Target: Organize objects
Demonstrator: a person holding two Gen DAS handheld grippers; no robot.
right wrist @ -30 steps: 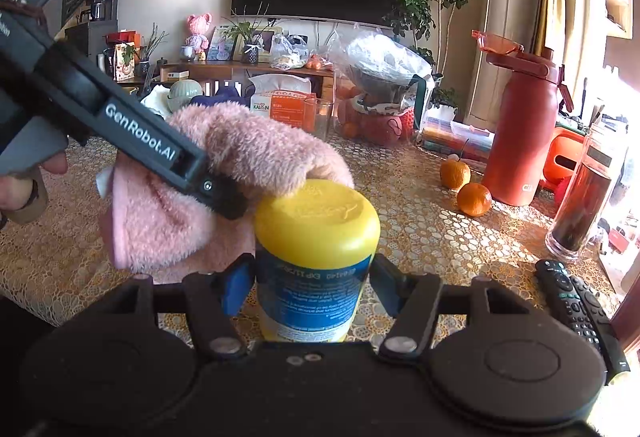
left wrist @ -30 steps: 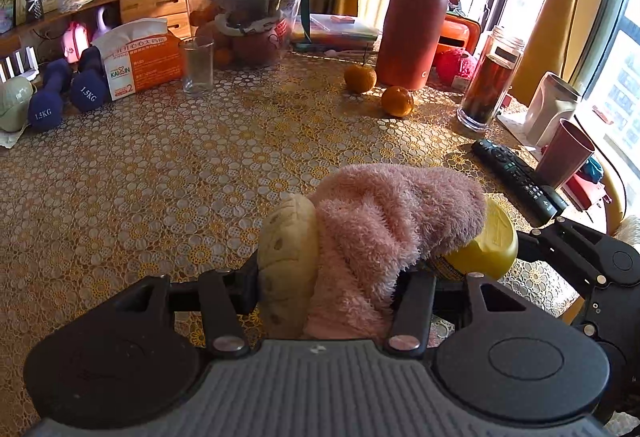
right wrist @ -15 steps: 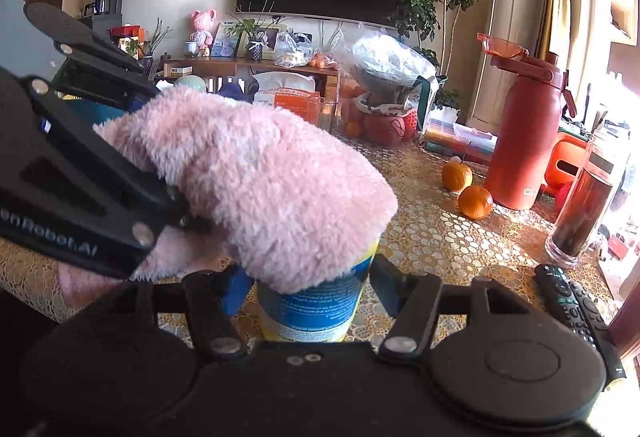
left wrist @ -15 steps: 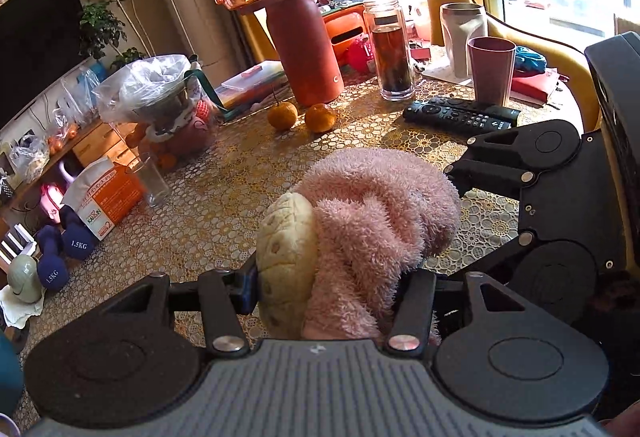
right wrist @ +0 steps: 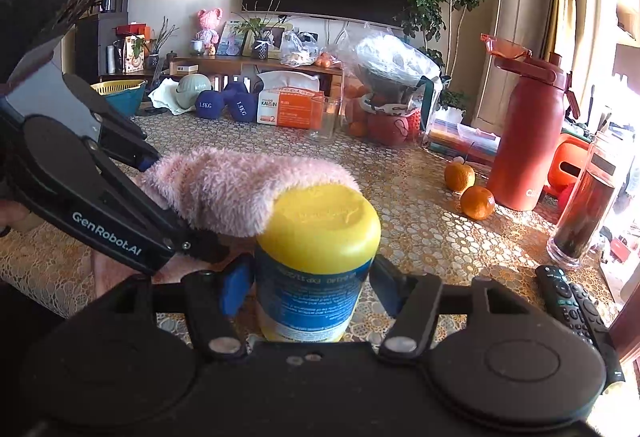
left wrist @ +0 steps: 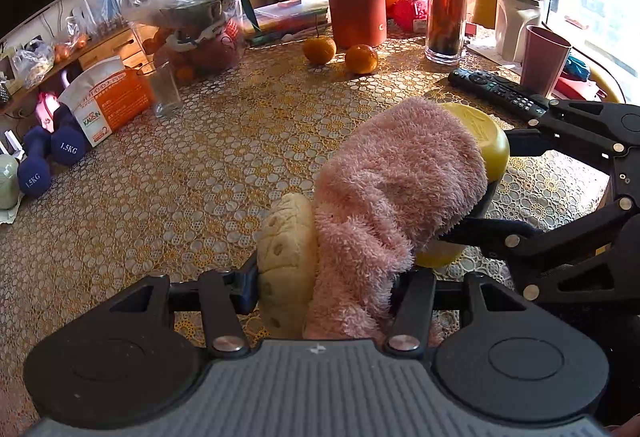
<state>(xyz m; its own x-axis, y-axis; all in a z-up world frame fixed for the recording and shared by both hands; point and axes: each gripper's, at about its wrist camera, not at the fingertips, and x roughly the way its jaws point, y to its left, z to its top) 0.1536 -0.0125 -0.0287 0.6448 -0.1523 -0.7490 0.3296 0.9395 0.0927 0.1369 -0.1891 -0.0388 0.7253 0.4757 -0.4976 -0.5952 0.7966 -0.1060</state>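
The left claw [left wrist: 332, 289] pinches a soft, light pink slipper [left wrist: 392, 197] by its sole edge, its limp fleece drooping over the rigid, smooth jar [right wrist: 316, 265] that the right claw [right wrist: 316, 285] clamps mid-body.

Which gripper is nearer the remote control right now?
Right. The right gripper, shut on the yellow-lidded jar, sits beside the remote control; the left gripper is farther off.

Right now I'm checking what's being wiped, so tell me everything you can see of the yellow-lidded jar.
The yellow-lidded jar is a round plastic tub with a domed, embossed yellow lid and blue printed label. It stands upright between the right hand-held gripper fingers. The pink fluffy cloth, held by the left hand-held gripper, drapes over its lid's edge.
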